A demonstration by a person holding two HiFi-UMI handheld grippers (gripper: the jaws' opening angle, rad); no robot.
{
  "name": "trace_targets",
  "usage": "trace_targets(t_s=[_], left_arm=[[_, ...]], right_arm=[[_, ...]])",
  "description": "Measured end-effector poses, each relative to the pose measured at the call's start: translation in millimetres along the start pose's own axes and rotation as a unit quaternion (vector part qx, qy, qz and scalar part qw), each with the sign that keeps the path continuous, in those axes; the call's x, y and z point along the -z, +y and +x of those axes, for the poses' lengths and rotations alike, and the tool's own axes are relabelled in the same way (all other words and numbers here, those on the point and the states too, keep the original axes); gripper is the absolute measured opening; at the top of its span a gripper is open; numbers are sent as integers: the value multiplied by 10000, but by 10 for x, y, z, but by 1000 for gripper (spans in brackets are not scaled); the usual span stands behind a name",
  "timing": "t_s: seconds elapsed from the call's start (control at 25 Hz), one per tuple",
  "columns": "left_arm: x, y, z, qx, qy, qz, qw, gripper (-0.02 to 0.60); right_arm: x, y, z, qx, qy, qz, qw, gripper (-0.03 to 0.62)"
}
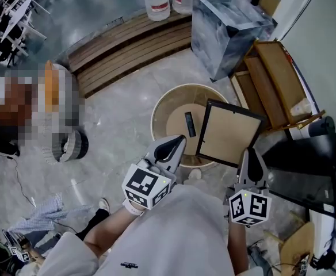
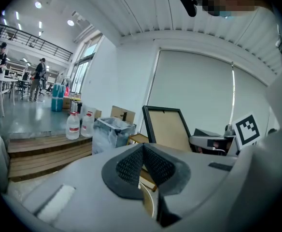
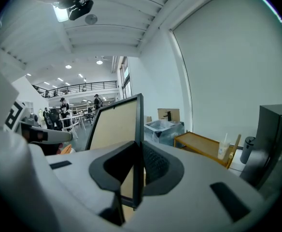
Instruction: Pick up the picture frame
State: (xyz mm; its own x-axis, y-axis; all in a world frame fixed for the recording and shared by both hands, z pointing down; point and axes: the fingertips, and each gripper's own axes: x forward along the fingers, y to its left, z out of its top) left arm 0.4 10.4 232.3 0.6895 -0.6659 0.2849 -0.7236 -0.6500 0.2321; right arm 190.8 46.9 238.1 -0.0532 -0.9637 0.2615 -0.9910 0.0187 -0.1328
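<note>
One round counter sits low in front of the person. The frame, black-edged with its brown backing board facing up, lies over the counter's right side and past its rim. It is tilted and, by my reading, already raised off the top; the far corner may still touch, cannot confirm. The right hand-held gripper is clenched on the frame's near edge. In the right gripper view the thin black rail stands upright between the two pads, pinched from both faces. The left hand-held gripper has its jaws pressed together with nothing between them and hovers over the counter's near rim, just left of the frame and not touching it. A small black object lies on the counter beside the frame's left edge.

Step in hand: grasp made, lift under way or just done. The next move calls for a steady raise on a one-edge pinch. The frame will want to swing about the jaws, so keep the grip tight and clear the black object.
</note>
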Motion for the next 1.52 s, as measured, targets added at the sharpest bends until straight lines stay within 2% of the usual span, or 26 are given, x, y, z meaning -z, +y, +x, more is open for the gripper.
trace_targets(t_s=[0.36, 0.52, 1.52], left_arm=[[92, 43, -25, -135, 82, -63, 9999, -9], [99, 44, -31, -185, 65, -91, 9998, -9], [156, 54, -20, -153, 143, -133, 9997, -9]], right_arm=[[53, -15, 47, -1, -16, 137, 9999, 38], [55, -8, 50, 54, -38, 40, 10000, 38], [18, 17, 36, 32, -79, 70, 9999, 38]])
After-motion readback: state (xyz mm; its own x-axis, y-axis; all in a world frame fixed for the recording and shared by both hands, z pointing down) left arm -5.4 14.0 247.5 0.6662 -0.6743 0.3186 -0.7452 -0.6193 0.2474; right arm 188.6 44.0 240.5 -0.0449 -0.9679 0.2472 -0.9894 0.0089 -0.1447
